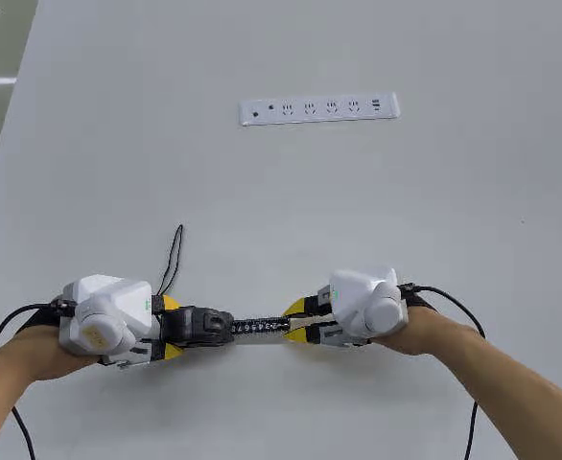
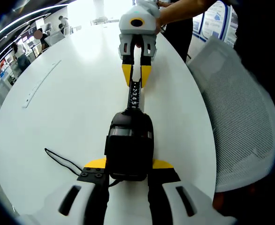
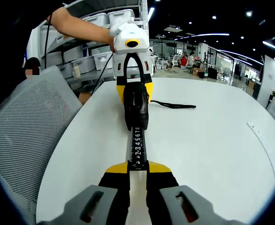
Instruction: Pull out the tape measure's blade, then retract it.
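Two gripper views, tape measure [image 2: 129,145] blade [image 3: 137,143] numerals legible, head view, power strip [image 1: 318,108]

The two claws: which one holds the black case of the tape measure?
The left claw grips the black case. The right claw instead pinches the end of the blade, which is drawn out from that case.

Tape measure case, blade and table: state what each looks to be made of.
The tape measure case looks like black moulded plastic, matte with soft highlights. The blade is a thin dark strip with white printed numerals, probably coated steel, though that is not certain. The table is smooth, white and faintly glossy, likely laminate; it throws back overhead light.
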Motion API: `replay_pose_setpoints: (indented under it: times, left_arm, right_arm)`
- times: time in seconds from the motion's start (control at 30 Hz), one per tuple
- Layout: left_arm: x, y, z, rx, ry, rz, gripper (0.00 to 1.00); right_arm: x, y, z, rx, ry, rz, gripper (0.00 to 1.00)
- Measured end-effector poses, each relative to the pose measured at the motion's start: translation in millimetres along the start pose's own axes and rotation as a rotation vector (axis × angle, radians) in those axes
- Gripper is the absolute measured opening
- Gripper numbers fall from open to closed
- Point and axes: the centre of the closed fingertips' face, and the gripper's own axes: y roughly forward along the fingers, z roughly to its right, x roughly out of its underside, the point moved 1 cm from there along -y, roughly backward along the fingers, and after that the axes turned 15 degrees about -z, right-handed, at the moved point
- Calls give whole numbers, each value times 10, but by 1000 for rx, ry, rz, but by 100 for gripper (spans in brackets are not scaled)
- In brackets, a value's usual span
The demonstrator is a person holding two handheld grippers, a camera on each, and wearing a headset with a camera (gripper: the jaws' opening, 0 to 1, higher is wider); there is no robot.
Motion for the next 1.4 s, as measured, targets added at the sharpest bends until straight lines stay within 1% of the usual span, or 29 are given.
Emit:
replay_pose_setpoints:
  times: [1.4]
  left_arm:
    - [-6,8,7,3,1,-3,27]
  right_arm:
    - [159,-109,4,-1,10,-4,10]
